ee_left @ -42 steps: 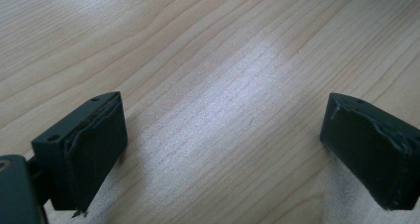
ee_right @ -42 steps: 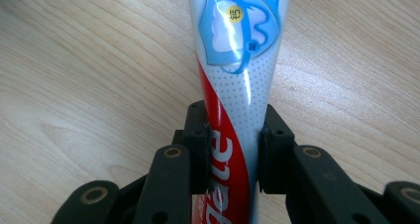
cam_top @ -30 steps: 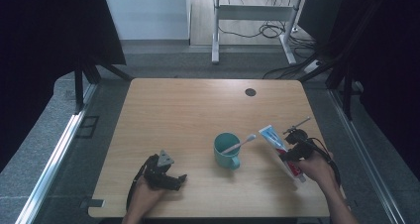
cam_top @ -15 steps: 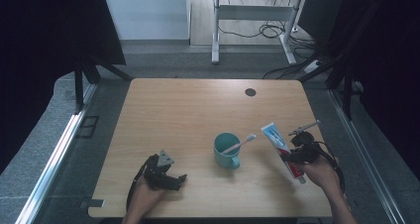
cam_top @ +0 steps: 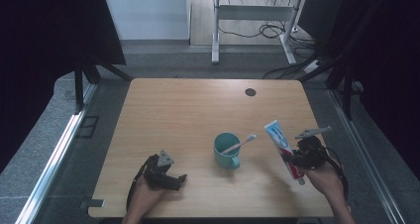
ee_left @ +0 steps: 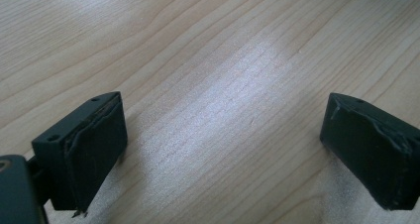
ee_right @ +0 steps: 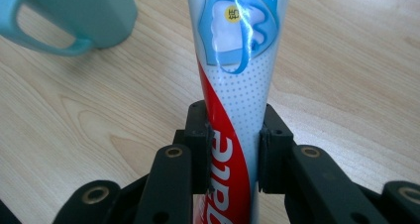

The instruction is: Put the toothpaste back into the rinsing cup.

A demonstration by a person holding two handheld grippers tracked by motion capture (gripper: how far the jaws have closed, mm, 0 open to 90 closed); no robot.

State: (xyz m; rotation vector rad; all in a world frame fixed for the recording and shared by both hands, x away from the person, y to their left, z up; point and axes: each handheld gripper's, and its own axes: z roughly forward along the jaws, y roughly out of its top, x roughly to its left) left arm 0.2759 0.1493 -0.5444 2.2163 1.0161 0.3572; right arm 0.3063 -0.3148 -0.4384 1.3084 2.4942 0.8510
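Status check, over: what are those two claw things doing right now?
Right gripper clamped on toothpaste tube. Left gripper open, empty. Mug with toothbrush beside, apart.

We see a light wooden rectangular table (cam_top: 188, 110) with a small dark round cable hole (cam_top: 250, 92) near its far edge, grey carpeted floor (cam_top: 44, 159) on either side of the table, black curtains (cam_top: 49, 30) flanking it, and beyond it a white metal desk frame (cam_top: 247, 21) over tangled black cables (cam_top: 270, 30).

right gripper (cam_top: 296, 158) holds toothpaste tube (cam_top: 281, 145) beside teal mug (cam_top: 227, 149).
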